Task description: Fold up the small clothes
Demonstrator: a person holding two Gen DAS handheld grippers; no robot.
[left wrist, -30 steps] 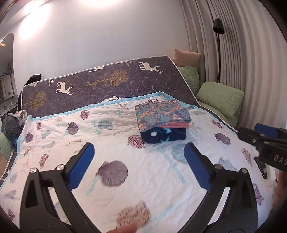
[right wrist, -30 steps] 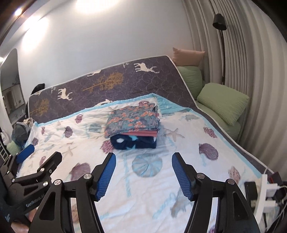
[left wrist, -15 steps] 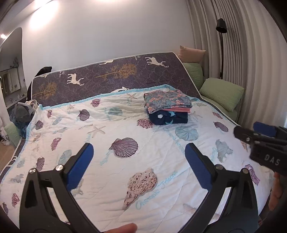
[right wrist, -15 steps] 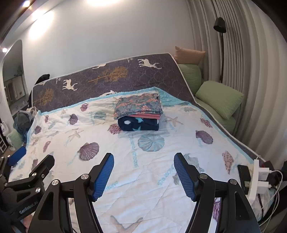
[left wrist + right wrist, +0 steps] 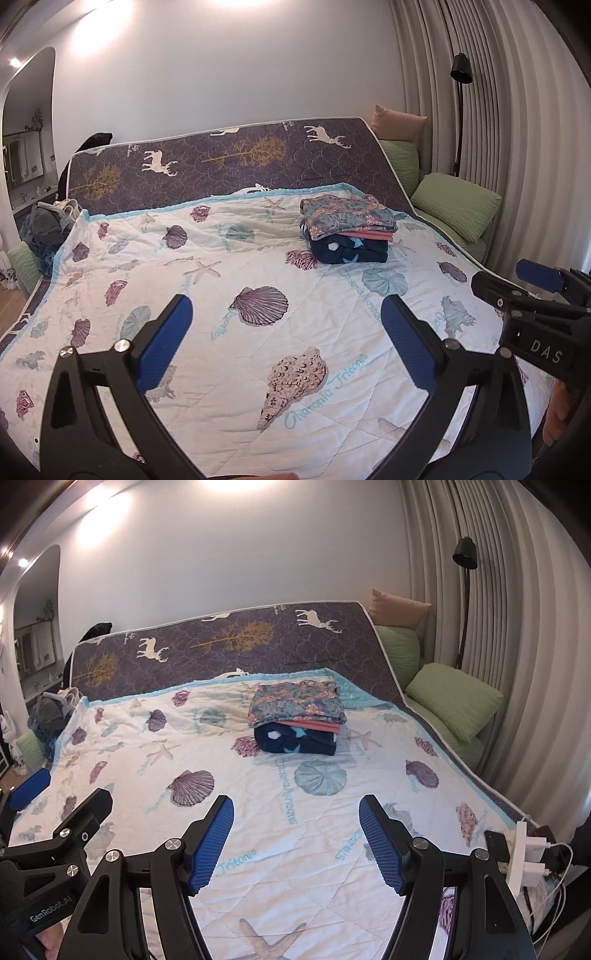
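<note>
Two wide surfaces first: seashell quilt (image 5: pixel 229 369) spread across the bed, and behind it a purple mattress (image 5: pixel 229 162) printed with white deer and gold trees, propped at a slant against the wall. Right of the bed, pleated curtains (image 5: pixel 498 129) from ceiling down, with a black floor lamp (image 5: pixel 461 110) standing in front. Below that, green pillows (image 5: pixel 456 206) lying along the bed's right edge and a peach cushion (image 5: pixel 399 123) tucked behind the mattress corner. Off the far left corner, a heap of grey and blue laundry (image 5: pixel 46 227).

Toward the head of the quilt, right of centre, a stack of folded clothes (image 5: pixel 347 230): floral piece on top, thin pink layer under it, dark blue star-print bundle at the bottom, resting flat on the quilt and well apart from both tools.

Nearer the camera, left gripper (image 5: pixel 286 343) held above the foot of the quilt, blue pads spread wide, nothing between them. Right gripper (image 5: pixel 297 843) alongside, likewise released and empty, over the quilt's near edge. Seen from the right wrist, a white power strip (image 5: pixel 522 853) with plugs and a dark phone at the bed's lower right corner.
</note>
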